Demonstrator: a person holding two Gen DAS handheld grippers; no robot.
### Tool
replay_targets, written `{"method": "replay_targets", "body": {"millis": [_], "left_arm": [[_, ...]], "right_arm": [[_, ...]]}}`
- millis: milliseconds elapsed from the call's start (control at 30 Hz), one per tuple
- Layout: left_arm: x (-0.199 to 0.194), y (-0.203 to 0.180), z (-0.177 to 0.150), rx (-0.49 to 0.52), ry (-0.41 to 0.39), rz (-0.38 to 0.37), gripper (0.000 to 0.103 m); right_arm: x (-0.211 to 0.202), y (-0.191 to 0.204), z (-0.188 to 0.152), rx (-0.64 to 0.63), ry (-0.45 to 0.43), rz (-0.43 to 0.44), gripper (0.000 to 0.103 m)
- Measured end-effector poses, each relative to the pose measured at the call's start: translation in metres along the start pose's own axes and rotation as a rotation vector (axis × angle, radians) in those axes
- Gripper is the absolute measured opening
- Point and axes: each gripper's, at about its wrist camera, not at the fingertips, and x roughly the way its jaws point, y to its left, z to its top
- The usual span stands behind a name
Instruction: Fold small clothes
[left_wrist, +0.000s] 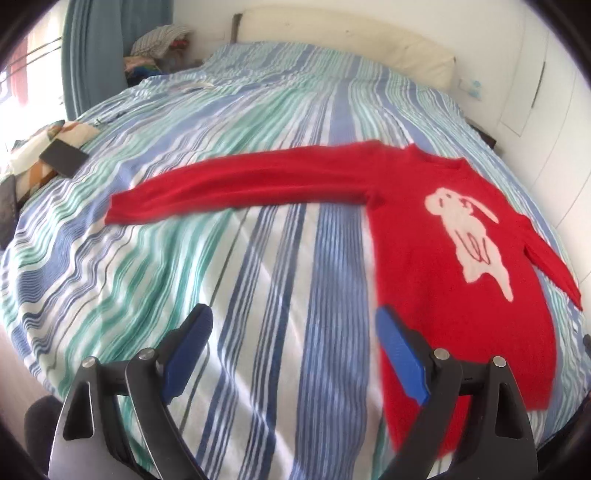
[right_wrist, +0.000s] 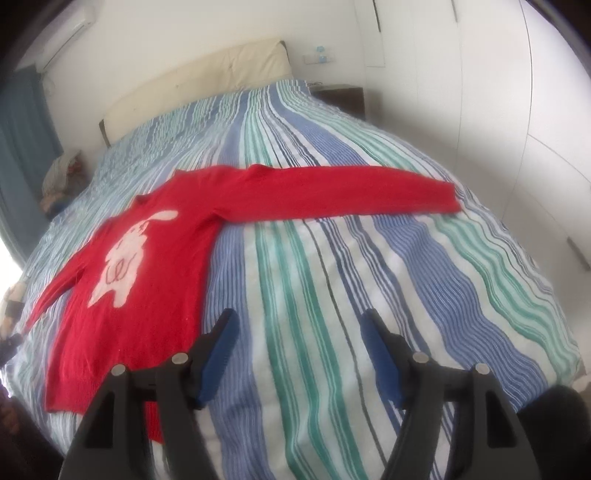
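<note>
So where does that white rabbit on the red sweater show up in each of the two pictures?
Left wrist view: the white rabbit sits at right of centre, on the red sweater.
Right wrist view: the rabbit sits at left of centre.
Shared landmark: the cream headboard at the far end of the striped bed.

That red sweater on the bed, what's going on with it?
A person is about to fold it, using a handheld claw in each hand. The sweater lies flat, rabbit side up, on the striped bed, both sleeves spread out. No fold is made yet. The left claw and right claw are both open, holding nothing, above the bed near the hem.
</note>
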Motion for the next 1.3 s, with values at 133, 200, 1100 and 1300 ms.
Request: {"method": "replay_targets", "body": {"millis": [133, 200, 1100, 1300], "left_arm": [[0.024, 0.008, -0.014, -0.030, 0.104, 0.025, 0.091], [0.027, 0.006, -0.017, -0.023, 0.111, 0.015, 0.091], [0.050, -0.004, -0.032, 0.021, 0.215, 0.047, 0.103], [0.051, -0.005, -0.032, 0.028, 0.211, 0.043, 0.103]], "right_arm": [[0.016, -0.009, -0.011, 0.059, 0.057, 0.007, 0.068], [0.021, -0.011, -0.014, 0.072, 0.074, 0.009, 0.068], [0.048, 0.000, -0.033, 0.062, 0.199, 0.008, 0.077], [0.050, 0.001, -0.034, 0.057, 0.206, 0.009, 0.080]]}}
